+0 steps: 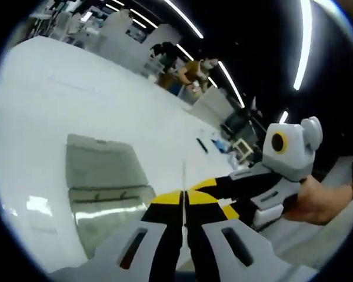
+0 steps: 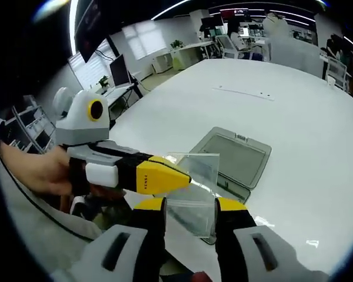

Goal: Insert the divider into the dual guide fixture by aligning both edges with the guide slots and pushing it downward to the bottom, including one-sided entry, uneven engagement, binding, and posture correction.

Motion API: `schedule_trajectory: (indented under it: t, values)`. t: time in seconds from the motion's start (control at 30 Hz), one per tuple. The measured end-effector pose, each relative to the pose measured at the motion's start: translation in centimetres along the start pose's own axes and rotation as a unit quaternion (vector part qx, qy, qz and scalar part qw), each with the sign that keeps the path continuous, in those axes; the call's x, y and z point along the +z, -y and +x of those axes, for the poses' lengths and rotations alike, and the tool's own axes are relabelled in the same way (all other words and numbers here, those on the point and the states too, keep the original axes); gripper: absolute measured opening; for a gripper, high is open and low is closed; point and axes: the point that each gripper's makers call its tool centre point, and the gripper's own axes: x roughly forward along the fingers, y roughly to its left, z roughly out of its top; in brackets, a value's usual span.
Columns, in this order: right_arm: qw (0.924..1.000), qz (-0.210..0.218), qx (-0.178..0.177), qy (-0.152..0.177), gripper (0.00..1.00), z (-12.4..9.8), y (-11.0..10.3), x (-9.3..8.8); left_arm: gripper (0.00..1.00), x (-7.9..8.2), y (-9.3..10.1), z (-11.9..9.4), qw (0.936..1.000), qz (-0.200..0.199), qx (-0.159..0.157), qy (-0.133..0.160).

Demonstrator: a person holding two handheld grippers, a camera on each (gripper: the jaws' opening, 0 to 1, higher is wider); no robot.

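Two grippers: my left gripper clamps the divider, right gripper apart around it; above the fixture, skewed entry risks binding.

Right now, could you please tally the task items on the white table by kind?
Clear thin plastic divider sheet: 1
Grey rectangular guide fixture tray: 1
Yellow-tipped handheld grippers: 2, left gripper and right gripper
Total: 4

White table; grey fixture lies on it
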Motion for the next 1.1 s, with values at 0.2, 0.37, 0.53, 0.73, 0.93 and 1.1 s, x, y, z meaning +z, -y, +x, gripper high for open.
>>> schedule_trajectory:
  t: [0.2,0.37,0.53,0.73,0.93,1.1]
  values:
    - [0.9998,-0.013,0.013,0.002,0.29,-0.1,-0.1,0.1,0.0,0.0,0.4,0.0,0.9998,0.015,-0.008,-0.008]
    - [0.9993,-0.025,0.027,0.01,0.28,-0.2,0.0,0.2,0.0,0.2,0.3,-0.1,0.9996,0.02,-0.012,-0.014]
    - [0.9982,-0.026,0.047,0.024,0.28,-0.5,-0.2,0.9,0.0,0.5,0.4,-0.3,0.9993,0.026,-0.021,-0.018]
    - [0.9976,-0.04,0.052,0.024,0.35,-0.7,-0.1,1.2,0.0,1.1,0.4,-0.4,0.9989,0.029,-0.028,-0.022]
    - [0.9972,-0.035,0.057,0.034,0.36,-1.4,0.5,1.4,0.0,1.2,0.8,-1.1,0.998,0.039,-0.04,-0.027]
    - [0.9967,-0.024,0.07,0.034,0.36,-1.5,0.8,1.1,0.0,1.0,1.0,-1.5,0.9973,0.035,-0.056,-0.032]
